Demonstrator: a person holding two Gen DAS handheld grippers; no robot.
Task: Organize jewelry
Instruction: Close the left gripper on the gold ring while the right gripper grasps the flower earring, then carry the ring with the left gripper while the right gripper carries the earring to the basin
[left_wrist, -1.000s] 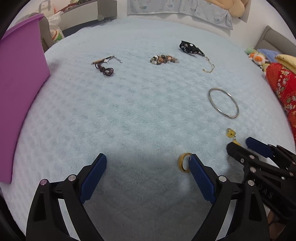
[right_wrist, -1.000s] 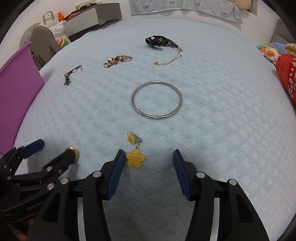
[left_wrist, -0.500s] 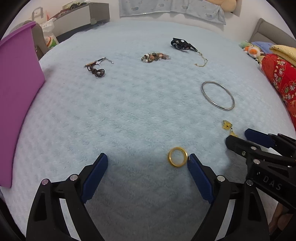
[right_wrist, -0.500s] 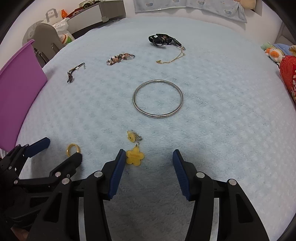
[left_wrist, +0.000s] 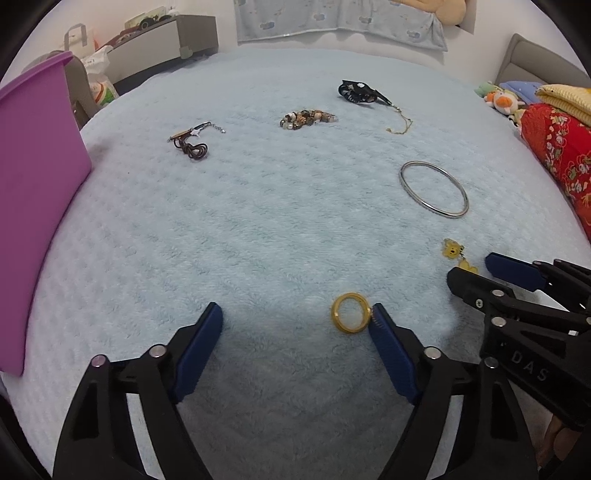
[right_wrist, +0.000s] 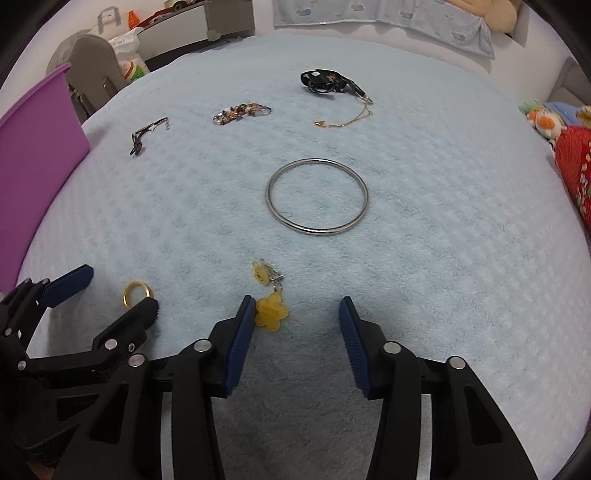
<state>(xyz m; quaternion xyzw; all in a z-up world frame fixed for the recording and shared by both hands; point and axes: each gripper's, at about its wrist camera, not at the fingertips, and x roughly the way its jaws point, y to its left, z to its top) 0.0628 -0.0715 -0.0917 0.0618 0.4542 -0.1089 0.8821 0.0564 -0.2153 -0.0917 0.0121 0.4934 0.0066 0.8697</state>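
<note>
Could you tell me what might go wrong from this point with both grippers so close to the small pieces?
The gold ring lies flat on plush blanket against the left gripper's right finger, so closing may push it aside. The right gripper's left finger touches the yellow flower charm, which could be dragged.

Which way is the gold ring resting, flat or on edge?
Flat: the gold ring shows its full hole against the blanket, free beside one blue finger.

On the pale blue fleece blanket (right_wrist: 443, 184) we see the silver metal bangle (right_wrist: 317, 196) mid-bed, the yellow flower charm (right_wrist: 271, 313) before it, the gold ring (right_wrist: 137, 293) left of that.
</note>
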